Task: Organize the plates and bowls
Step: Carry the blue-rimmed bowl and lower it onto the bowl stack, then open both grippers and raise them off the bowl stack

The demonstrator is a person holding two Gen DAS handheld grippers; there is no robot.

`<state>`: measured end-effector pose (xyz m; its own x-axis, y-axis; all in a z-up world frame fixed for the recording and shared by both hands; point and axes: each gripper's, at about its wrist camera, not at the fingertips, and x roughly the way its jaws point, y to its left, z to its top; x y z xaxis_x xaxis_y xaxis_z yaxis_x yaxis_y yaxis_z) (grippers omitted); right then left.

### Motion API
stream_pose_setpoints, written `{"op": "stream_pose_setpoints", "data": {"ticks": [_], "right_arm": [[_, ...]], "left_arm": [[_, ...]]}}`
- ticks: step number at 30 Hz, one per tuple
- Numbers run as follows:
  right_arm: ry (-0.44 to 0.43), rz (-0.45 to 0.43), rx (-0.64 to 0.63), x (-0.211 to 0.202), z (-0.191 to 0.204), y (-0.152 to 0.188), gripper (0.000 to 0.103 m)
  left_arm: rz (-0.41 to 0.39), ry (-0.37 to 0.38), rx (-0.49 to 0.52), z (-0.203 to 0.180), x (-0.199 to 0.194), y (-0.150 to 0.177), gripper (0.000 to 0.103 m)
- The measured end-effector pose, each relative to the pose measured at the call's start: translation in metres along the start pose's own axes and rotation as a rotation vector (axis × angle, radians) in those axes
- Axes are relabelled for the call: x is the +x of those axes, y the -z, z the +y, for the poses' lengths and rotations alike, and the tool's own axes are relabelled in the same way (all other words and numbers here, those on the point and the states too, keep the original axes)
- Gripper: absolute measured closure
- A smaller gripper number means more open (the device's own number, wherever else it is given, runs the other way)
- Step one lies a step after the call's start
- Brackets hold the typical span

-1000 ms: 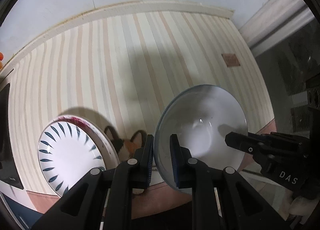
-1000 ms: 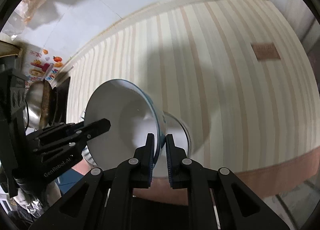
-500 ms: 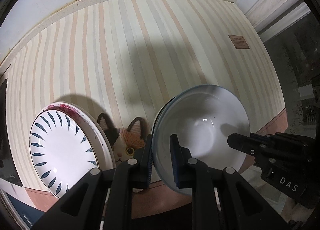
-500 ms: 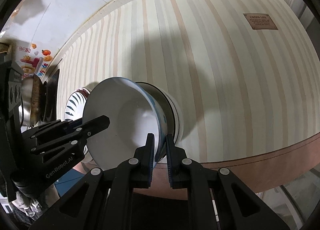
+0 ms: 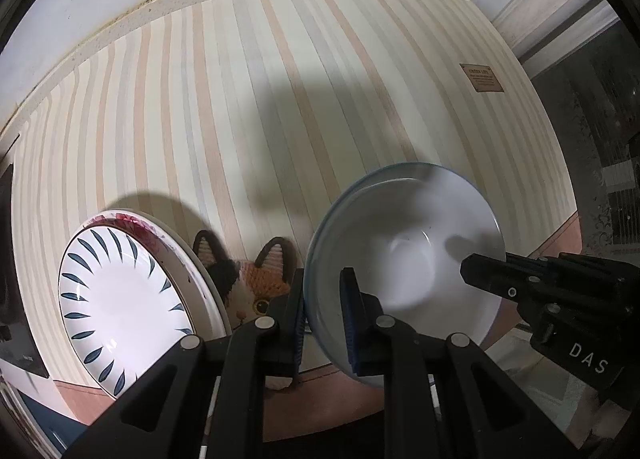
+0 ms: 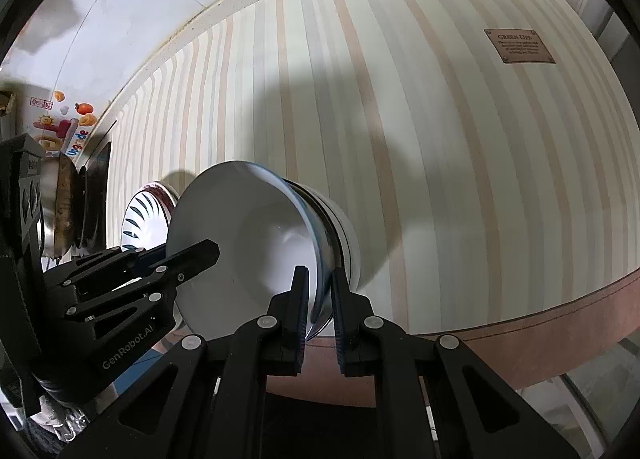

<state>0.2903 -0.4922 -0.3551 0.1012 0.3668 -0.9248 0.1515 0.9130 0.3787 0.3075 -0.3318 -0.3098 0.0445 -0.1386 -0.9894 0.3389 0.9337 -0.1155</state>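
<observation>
A white bowl with a bluish rim (image 5: 400, 259) (image 6: 248, 243) hangs tilted just above the striped mat, held by both grippers. My left gripper (image 5: 322, 311) is shut on its near rim, one pad inside and one outside. My right gripper (image 6: 320, 291) is shut on the opposite rim and shows in the left wrist view as a black finger (image 5: 484, 269) inside the bowl. Under the held bowl stands a second white bowl (image 6: 344, 227); I cannot tell whether they touch. To the left lies a white plate with dark blue leaf marks (image 5: 120, 307), on a larger red-edged plate (image 5: 132, 217).
A cat-shaped coaster (image 5: 256, 283) lies between the plates and the bowls. The striped mat (image 5: 280, 99) runs back to a pale counter edge and wall and carries a brown label (image 6: 520, 46). A metal pan (image 6: 60, 211) and a dark stove surface are at the far left.
Both grippers have come down with the bowl toward the mat and the second bowl beneath it. The cat coaster has come more into view. Both grips are unchanged.
</observation>
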Motion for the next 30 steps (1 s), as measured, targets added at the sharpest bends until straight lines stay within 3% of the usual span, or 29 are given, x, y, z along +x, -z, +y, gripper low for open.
{"op": "stream_pose_setpoints", "data": {"ticks": [13, 16, 18, 21, 22, 25, 30], "right_arm": [[0.014, -0.005, 0.029, -0.004, 0.000, -0.003, 0.086], [0.005, -0.032, 0.022, -0.017, 0.007, 0.002, 0.074], [0.007, -0.057, 0.010, -0.029, 0.013, 0.009, 0.063], [0.024, -0.108, -0.015, -0.050, 0.025, 0.023, 0.038], [0.032, -0.130, -0.029, -0.058, 0.029, 0.029, 0.027], [0.041, -0.179, -0.042, -0.079, 0.039, 0.043, 0.019], [0.074, -0.231, -0.045, -0.109, 0.049, 0.066, 0.011]], "left_arm": [[-0.019, -0.002, 0.008, 0.002, -0.014, 0.002, 0.088], [-0.050, 0.006, 0.011, 0.004, -0.034, 0.009, 0.088], [-0.074, 0.017, 0.010, 0.006, -0.049, 0.016, 0.083], [-0.109, 0.032, 0.020, 0.006, -0.067, 0.025, 0.073], [-0.121, 0.031, 0.025, 0.006, -0.074, 0.028, 0.065], [-0.141, 0.057, 0.027, 0.007, -0.090, 0.035, 0.026], [-0.198, 0.068, 0.028, 0.008, -0.120, 0.048, 0.022]]}}
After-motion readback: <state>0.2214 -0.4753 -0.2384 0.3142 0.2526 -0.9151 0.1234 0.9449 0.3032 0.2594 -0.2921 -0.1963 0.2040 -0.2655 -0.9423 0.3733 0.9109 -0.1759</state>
